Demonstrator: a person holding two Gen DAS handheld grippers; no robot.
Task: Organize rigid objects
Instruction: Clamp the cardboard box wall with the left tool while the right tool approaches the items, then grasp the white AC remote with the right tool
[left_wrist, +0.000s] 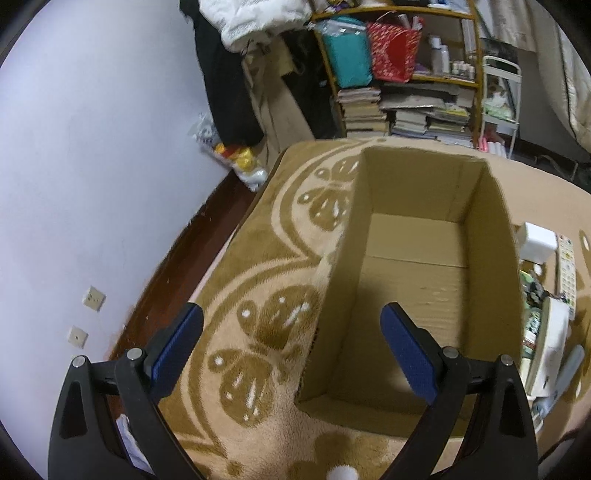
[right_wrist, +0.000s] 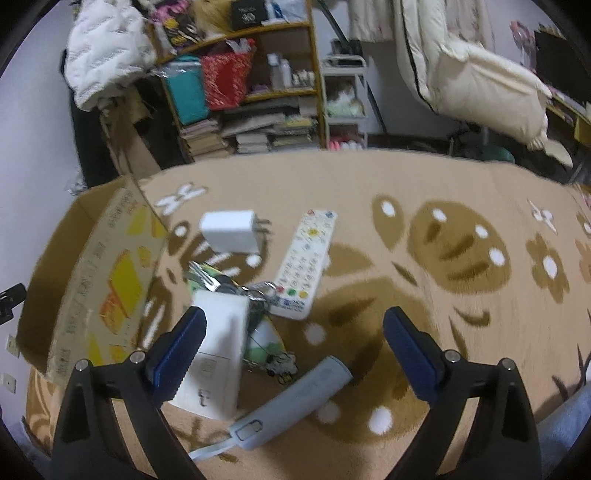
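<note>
An open cardboard box (left_wrist: 417, 288) sits empty on the patterned blanket; its printed side (right_wrist: 110, 291) shows at the left of the right wrist view. My left gripper (left_wrist: 291, 328) hovers open over the box's near left wall. Beside the box lie a white charger (right_wrist: 231, 230), a white remote (right_wrist: 304, 264), a white flat box (right_wrist: 218, 350), a pale blue stick-shaped device (right_wrist: 291, 398), keys (right_wrist: 258, 290) and a small picture card (right_wrist: 264, 345). My right gripper (right_wrist: 293, 328) is open above the blue device and the white box, holding nothing.
The tan blanket (right_wrist: 424, 192) with brown flower patterns covers the bed. A shelf (right_wrist: 243, 92) with books and bags stands beyond, a white cart (right_wrist: 343, 107) beside it. The lilac wall (left_wrist: 92, 147) runs along the left. A leg in jeans (right_wrist: 565, 424) shows at lower right.
</note>
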